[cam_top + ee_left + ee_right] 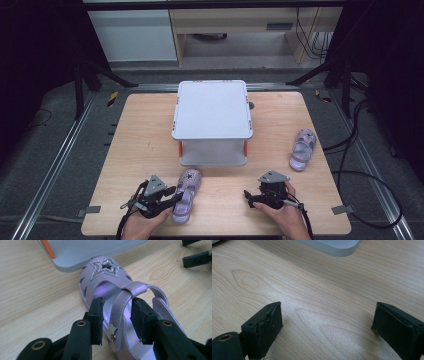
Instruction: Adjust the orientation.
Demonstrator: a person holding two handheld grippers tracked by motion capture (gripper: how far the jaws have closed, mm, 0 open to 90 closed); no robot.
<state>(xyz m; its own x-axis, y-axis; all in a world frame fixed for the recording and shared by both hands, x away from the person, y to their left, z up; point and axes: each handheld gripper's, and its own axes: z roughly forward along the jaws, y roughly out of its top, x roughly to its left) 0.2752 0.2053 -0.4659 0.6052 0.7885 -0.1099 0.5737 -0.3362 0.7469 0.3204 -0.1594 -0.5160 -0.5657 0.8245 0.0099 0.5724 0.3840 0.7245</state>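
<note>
On the wooden bench (140, 130) a lilac child's sandal (186, 194) with a glittery star on its toe lies near the front edge, its toe pointing at the foot of the grey two-tier rack (212, 122) that stands in the middle. The left hand-held gripper (172, 196) sits right at this sandal's heel end. In the left gripper view, the two black pads (98, 315) stand on either side of the ankle strap (122, 307), with a gap showing on each side, so the strap lies between them but is not pinched; the jaws are moderately apart. The right hand-held gripper (251, 197) rests low over bare wood to the right of the sandal, well apart from it, and in the right gripper view its pads (268, 327) are spread wide with nothing between them. A second lilac sandal (303, 149) lies near the right edge of the bench, beside the rack and away from both hands.
</note>
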